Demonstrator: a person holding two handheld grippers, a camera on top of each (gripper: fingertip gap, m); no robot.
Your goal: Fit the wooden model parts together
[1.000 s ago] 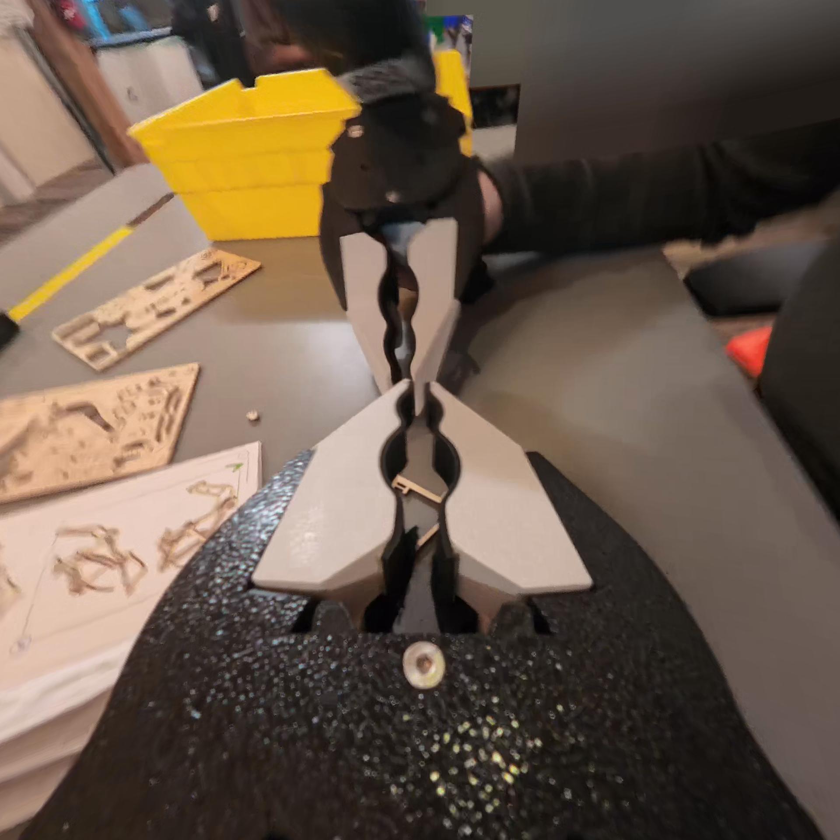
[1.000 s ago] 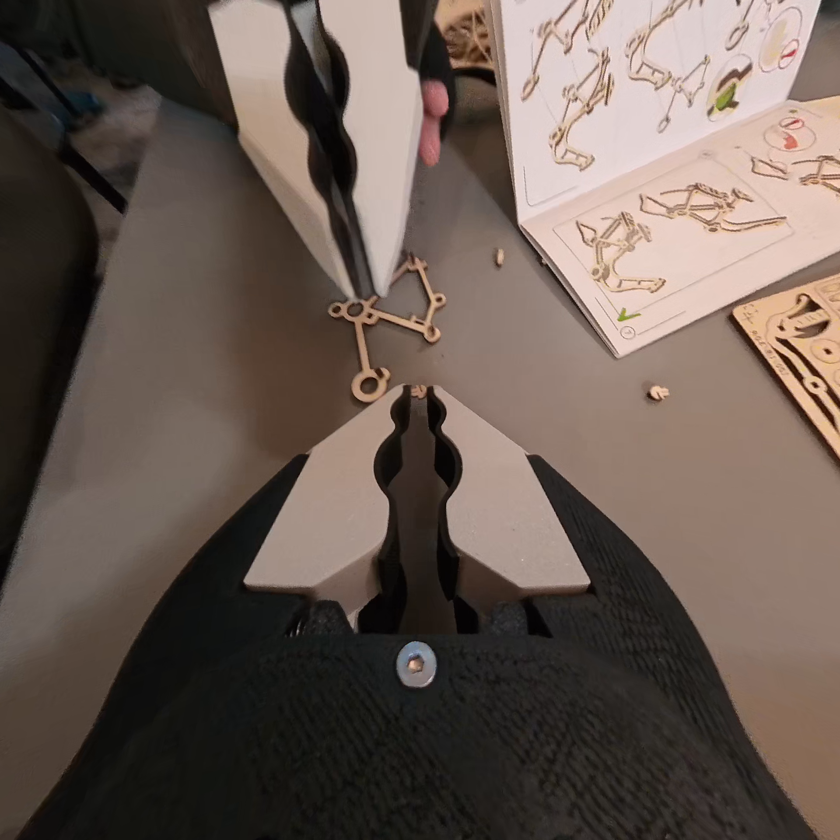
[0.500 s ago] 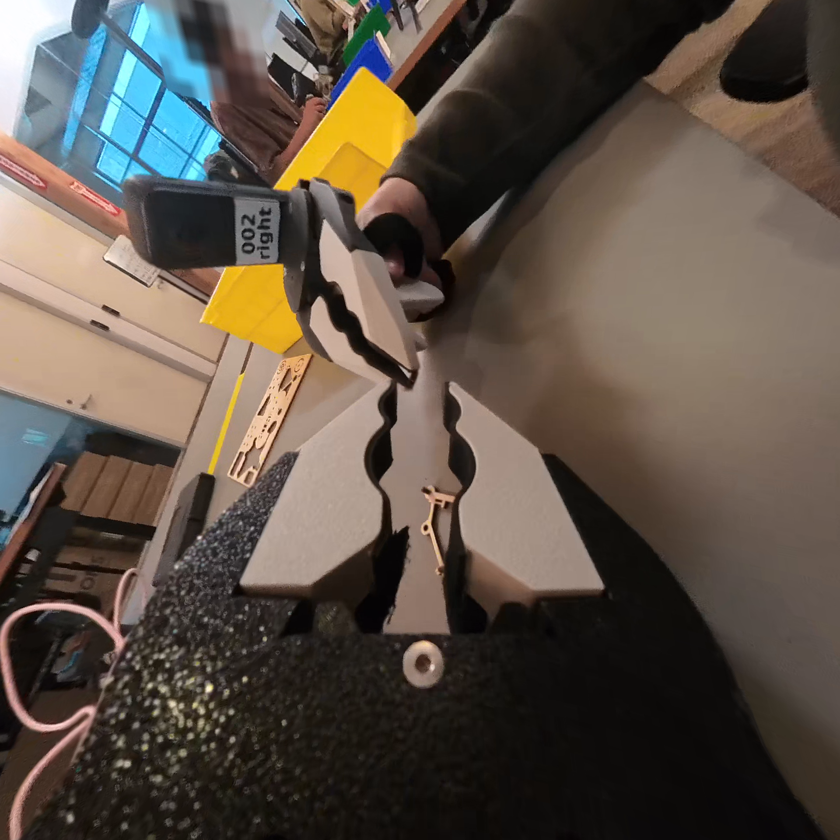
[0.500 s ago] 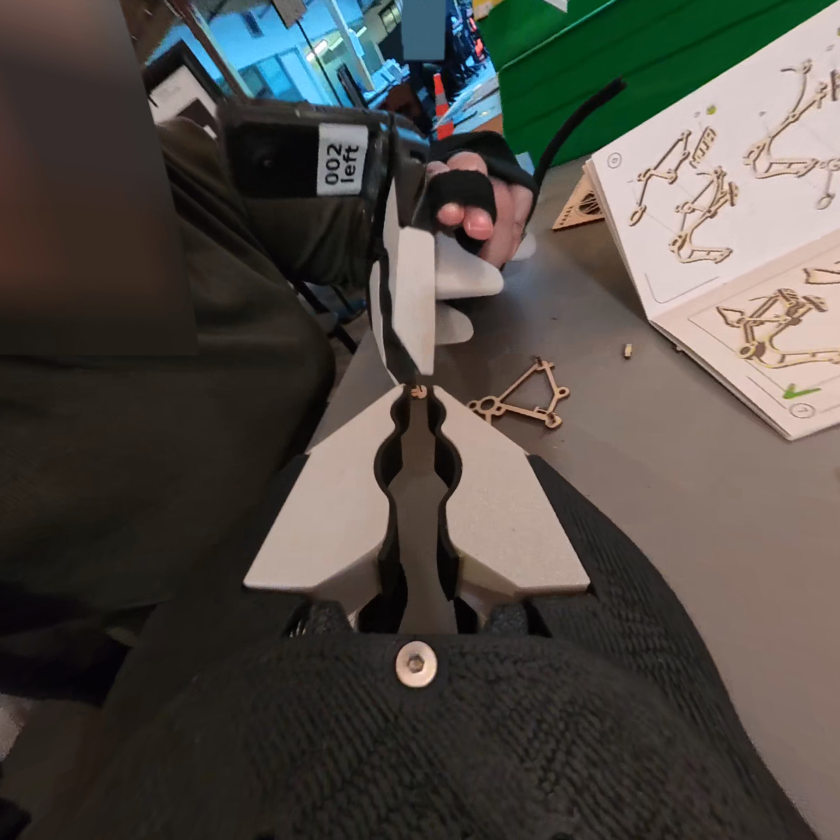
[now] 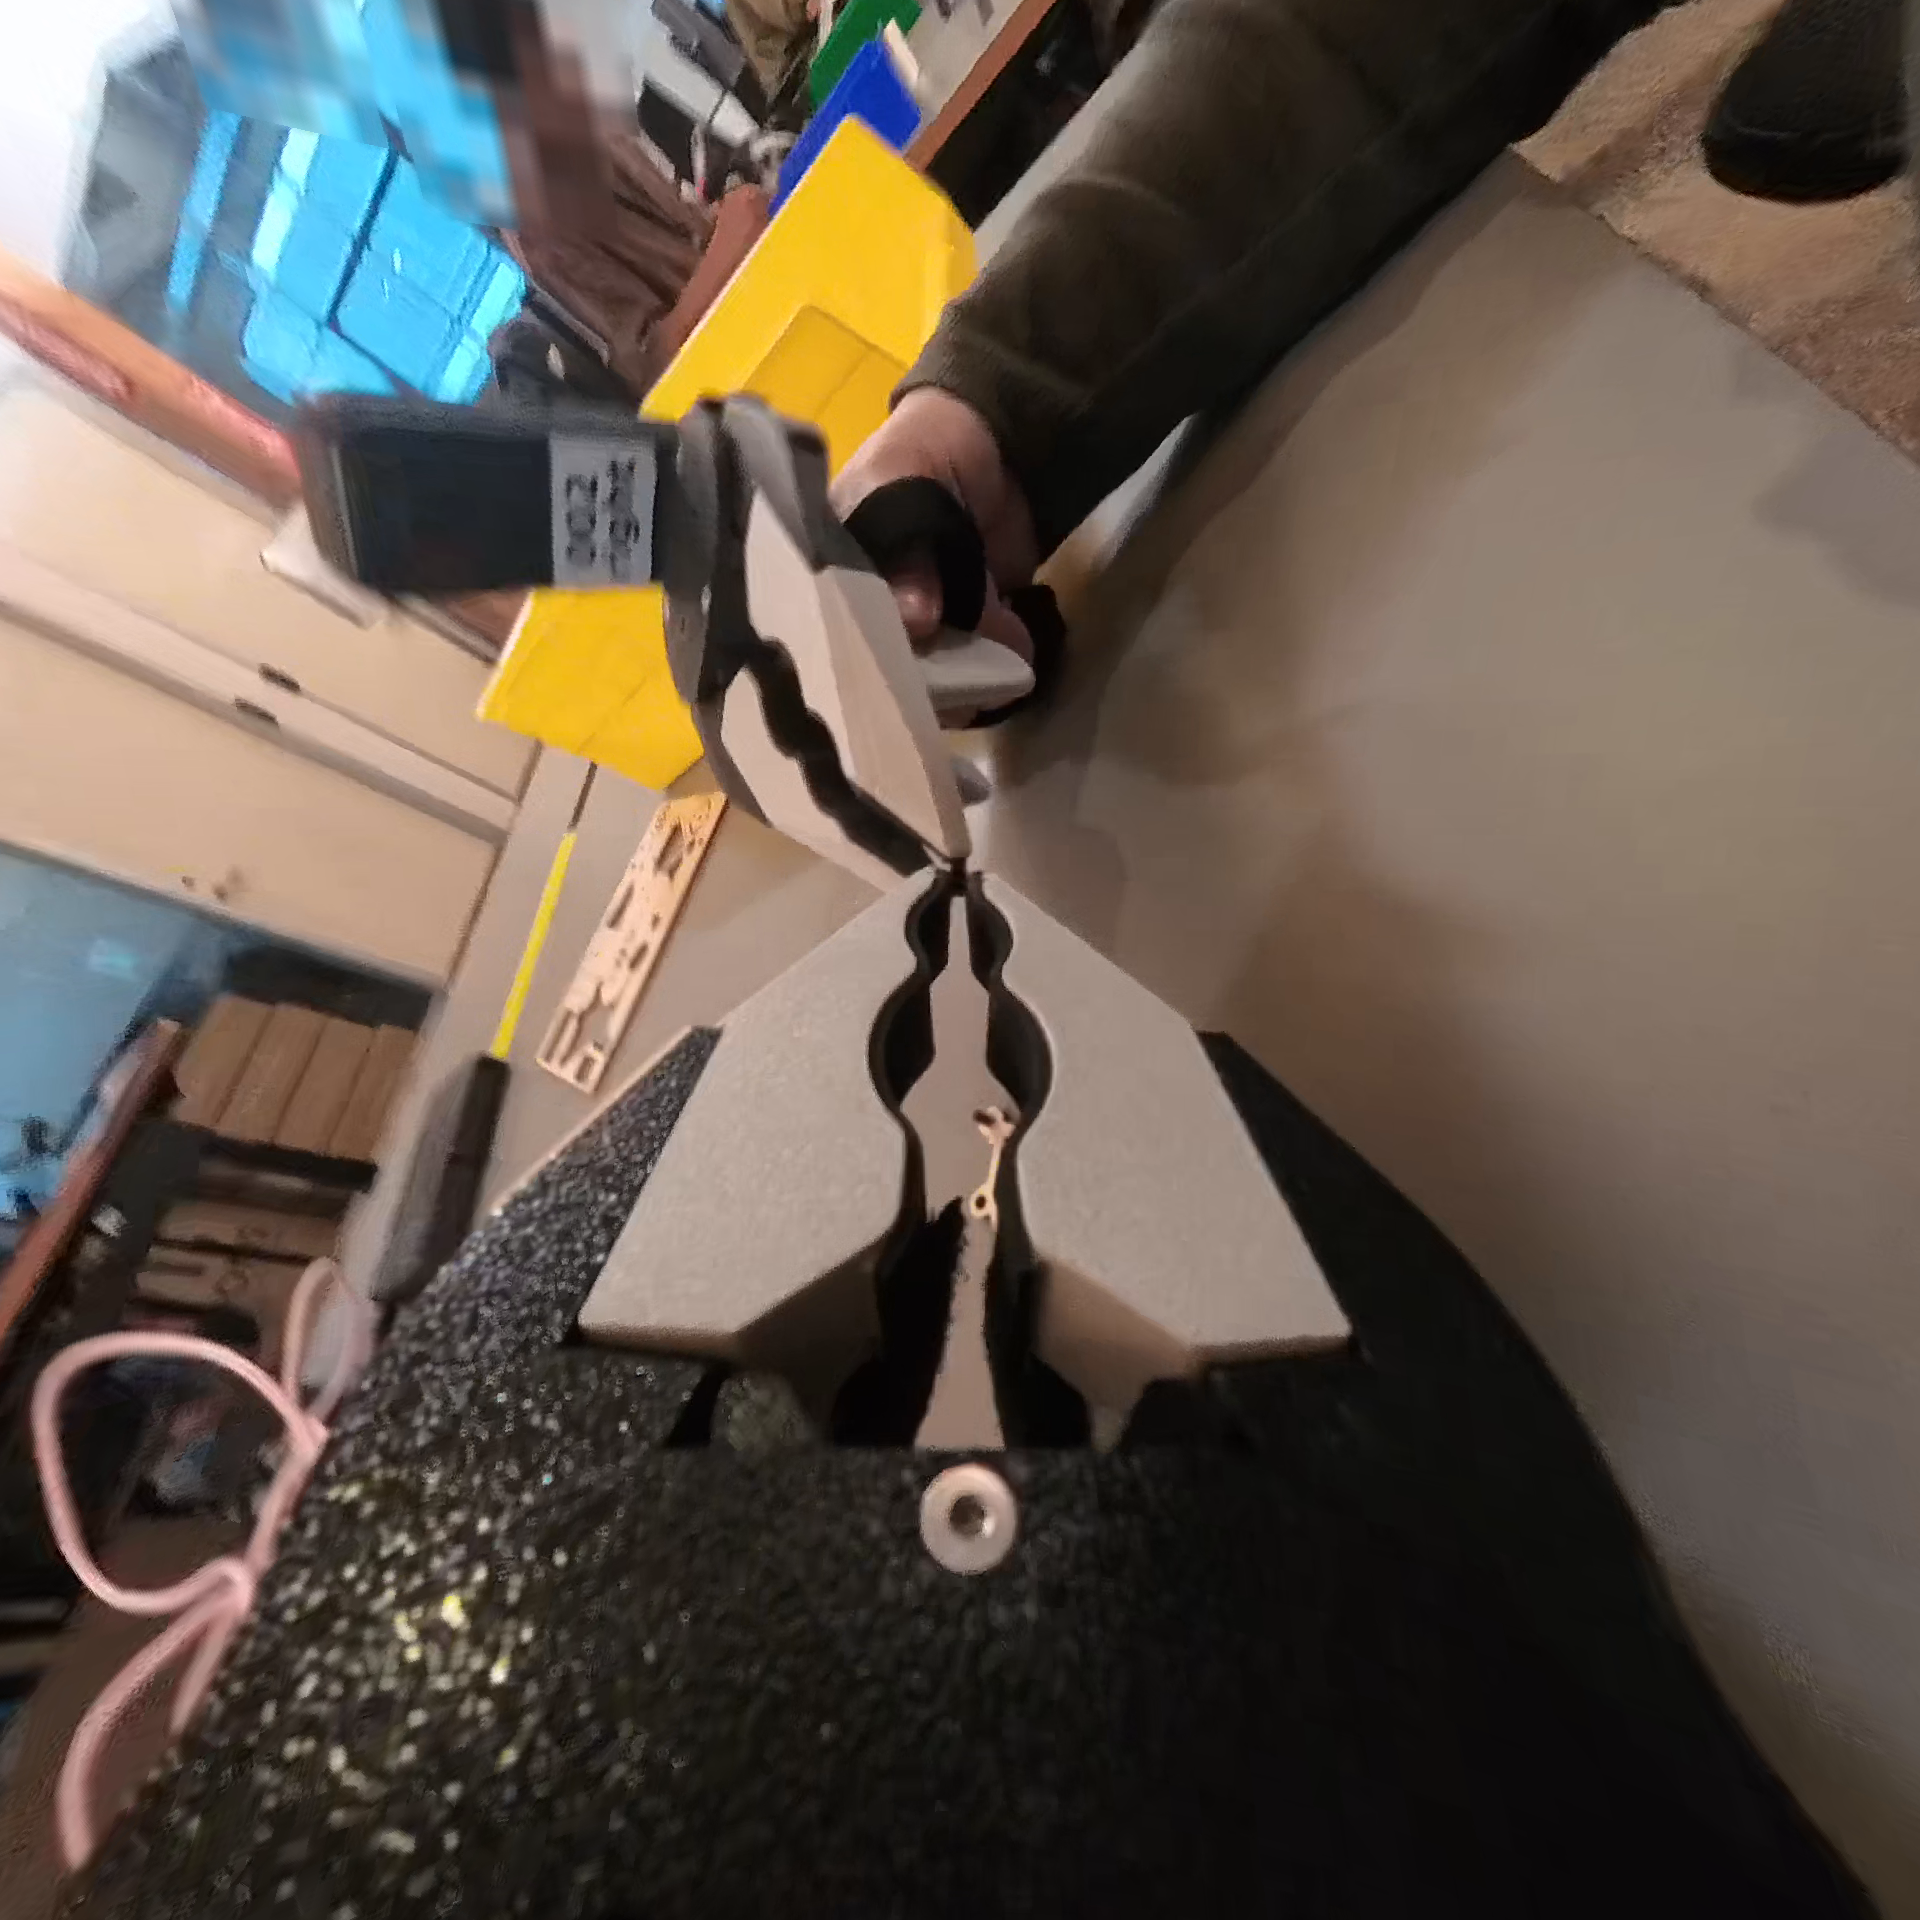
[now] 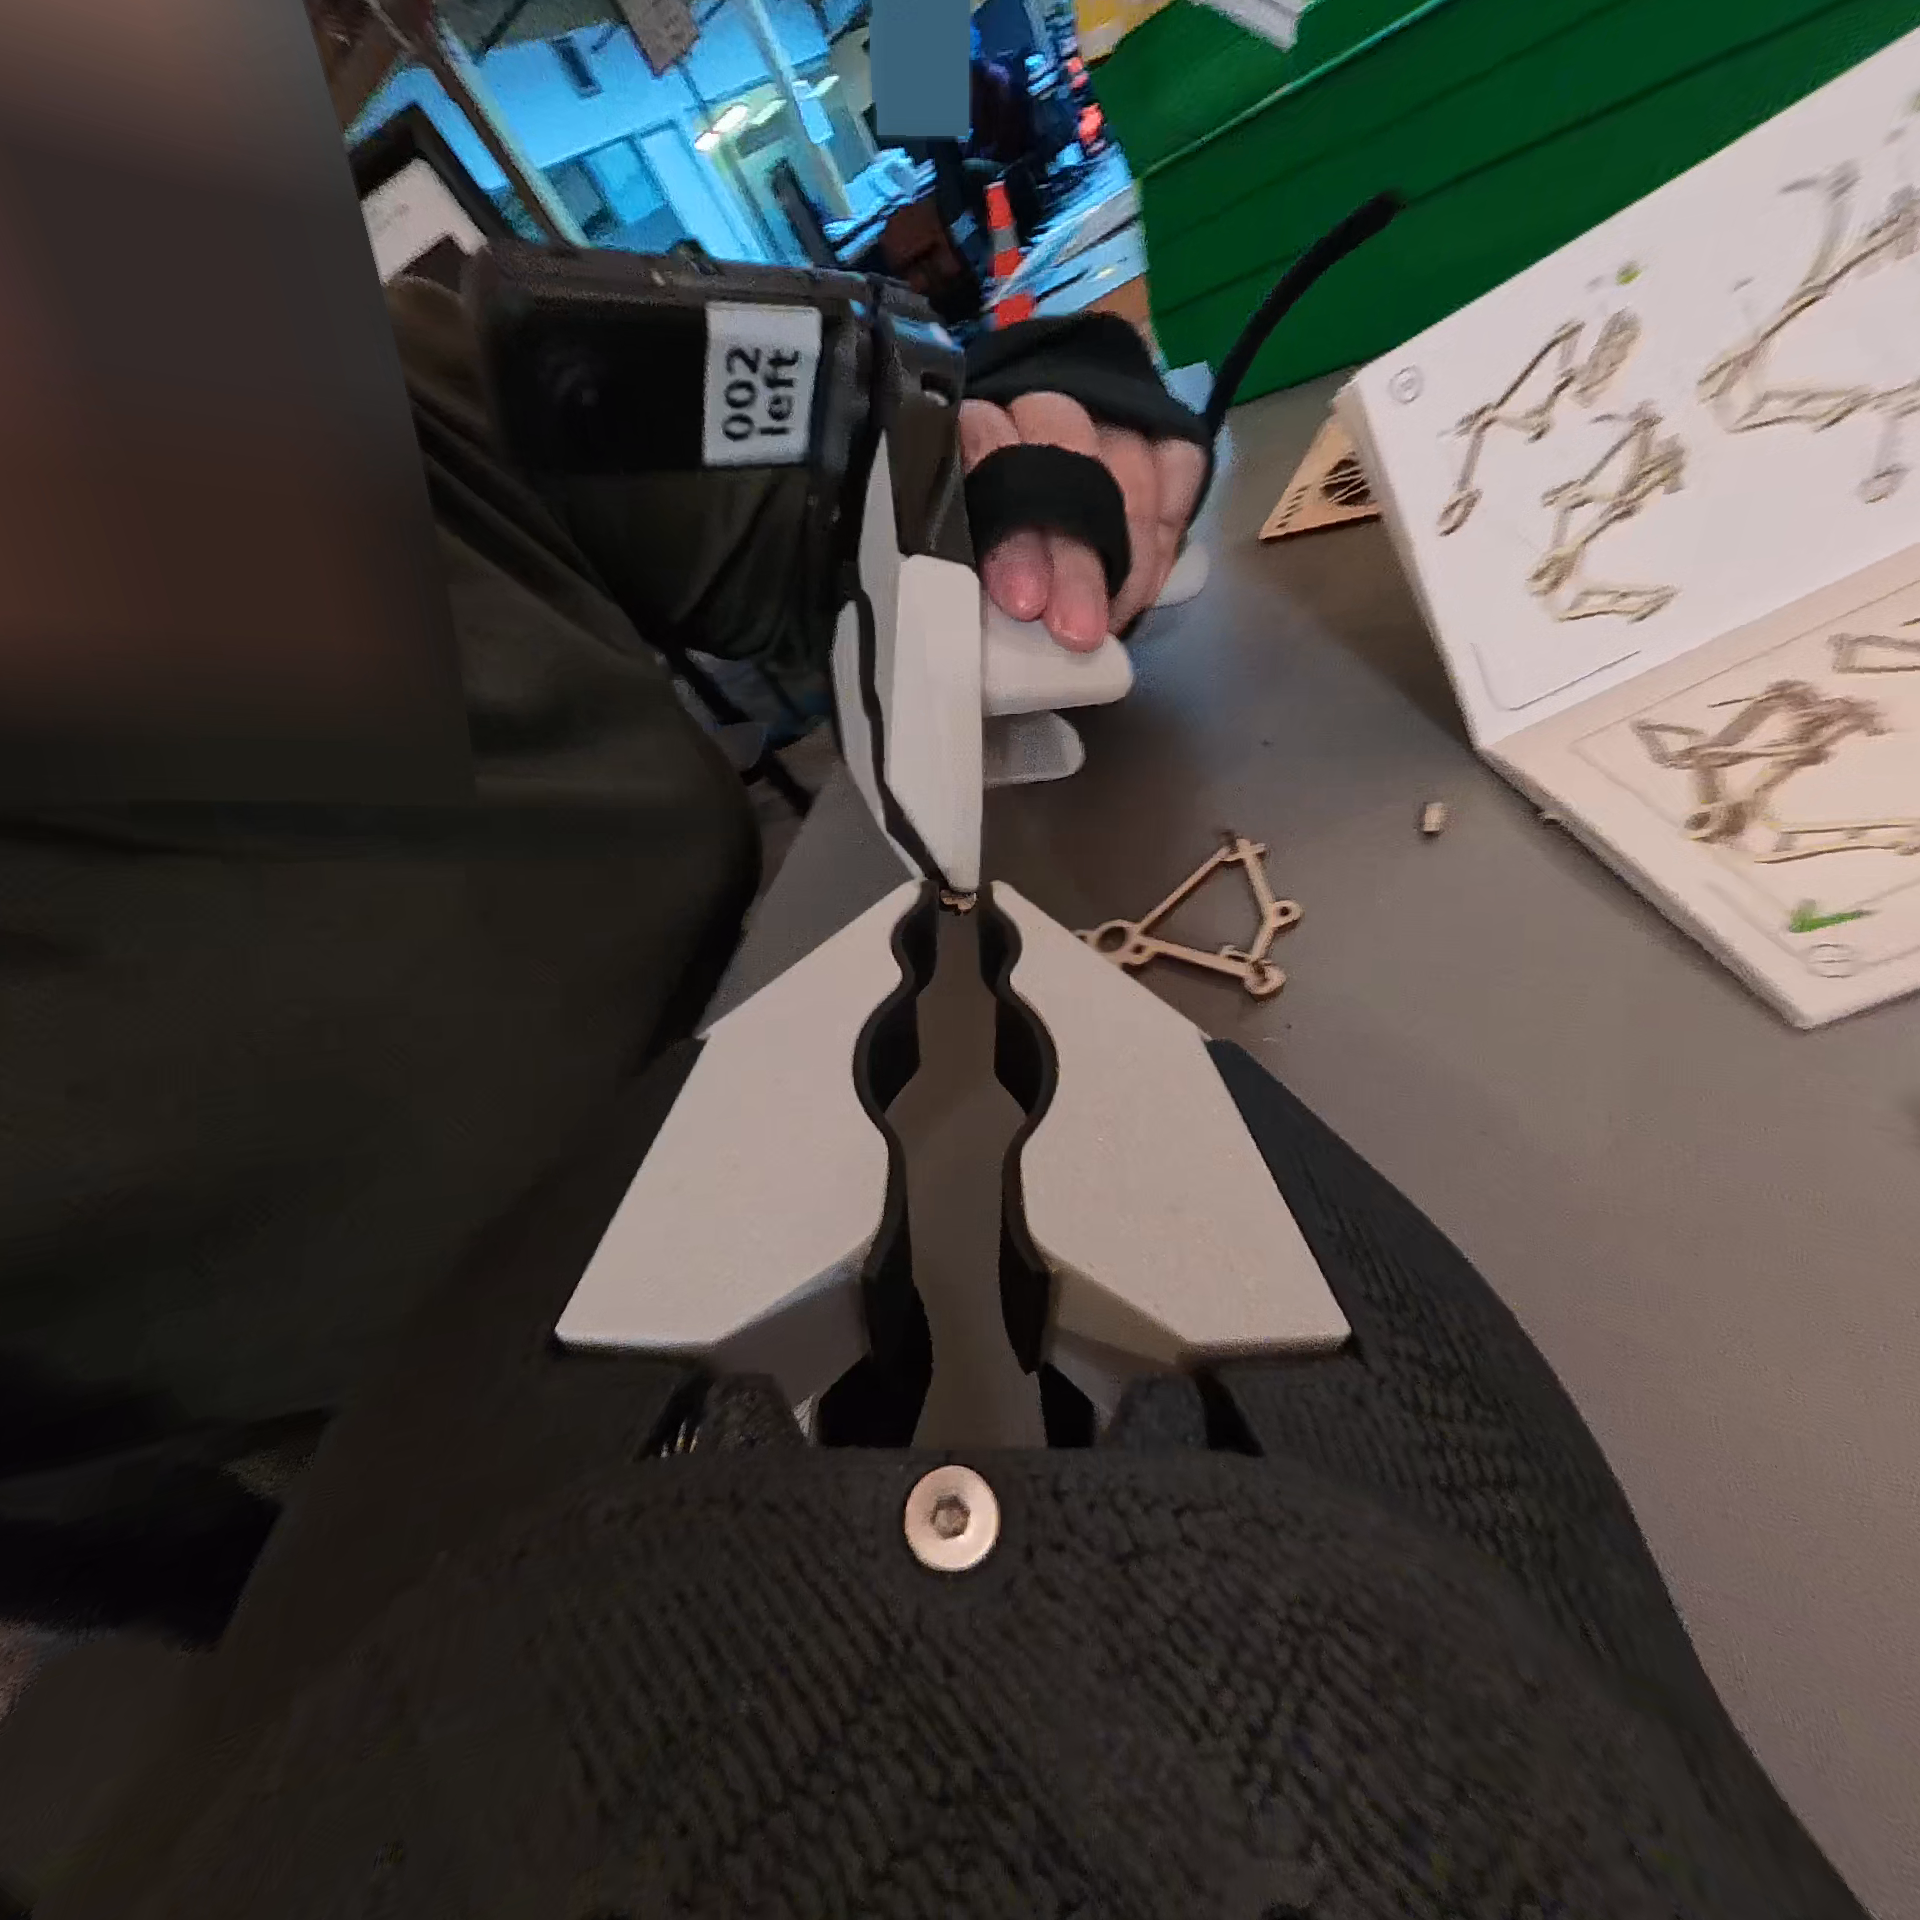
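Observation:
My right gripper (image 6: 956, 904) is shut on a small wooden peg (image 6: 956, 902), which sticks out at its fingertips. My left gripper (image 5: 954, 883) is shut. In the right wrist view it (image 6: 951, 878) comes down from above and its tips touch the peg. In the left wrist view the right gripper (image 5: 948, 857) meets my left tips from the upper left. I cannot tell whether the left pads pinch the peg. A triangular wooden frame part (image 6: 1195, 925) lies on the grey table (image 6: 1558, 1143). It also shows through the left fingers' gap (image 5: 987, 1153).
An open instruction booklet (image 6: 1662, 623) stands at the right, with a loose peg (image 6: 1432, 818) in front of it. A cut-out wooden sheet (image 5: 634, 935) and a yellow bin (image 5: 831, 312) are at the far side. A person's hands and sleeves hold both grippers. The grippers are tip to tip, or close to it.
The left gripper let go of the triangular frame on the table, opened, rose and tilted, then shut again at the peg. The right gripper kept hold of the peg.

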